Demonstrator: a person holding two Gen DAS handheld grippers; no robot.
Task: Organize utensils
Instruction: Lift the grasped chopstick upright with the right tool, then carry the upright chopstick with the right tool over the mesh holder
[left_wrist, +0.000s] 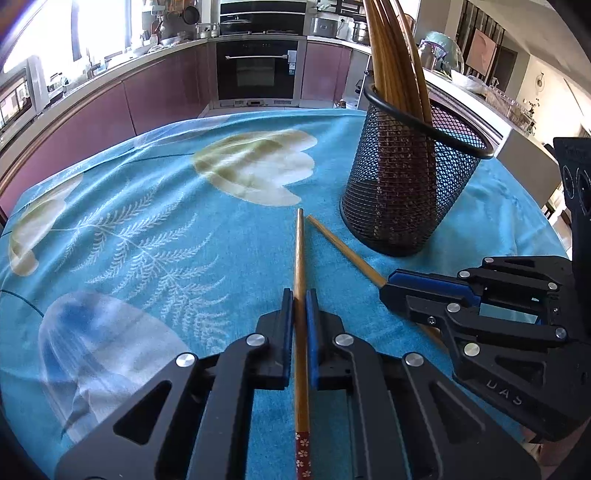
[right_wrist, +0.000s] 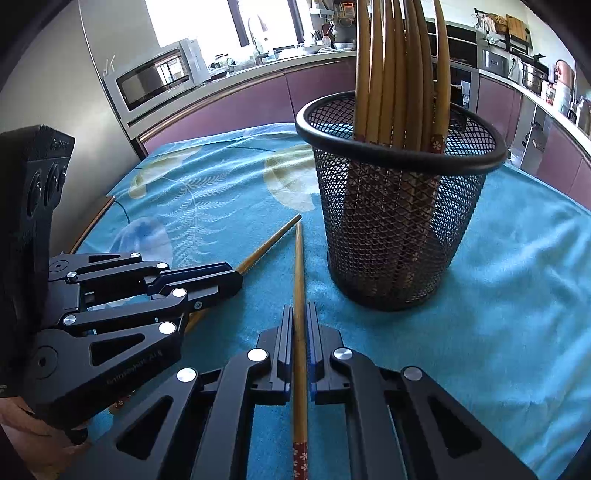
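My left gripper (left_wrist: 299, 295) is shut on a wooden chopstick (left_wrist: 300, 251) that lies along the blue tablecloth, its red flowered end near the camera. My right gripper (right_wrist: 300, 310) is shut on a second chopstick (right_wrist: 298, 266) of the same kind. The two tips nearly meet in front of a black mesh holder (left_wrist: 406, 192) (right_wrist: 399, 229). The holder stands upright and has several chopsticks (right_wrist: 399, 74) in it. In the left wrist view the right gripper (left_wrist: 391, 282) comes in from the right. In the right wrist view the left gripper (right_wrist: 236, 277) comes in from the left.
The blue flowered tablecloth (left_wrist: 147, 240) covers the whole table. Beyond its far edge run purple kitchen cabinets, a built-in oven (left_wrist: 256, 70) and a microwave (right_wrist: 155, 81). A hand (right_wrist: 37, 428) holds the left gripper's handle at the lower left.
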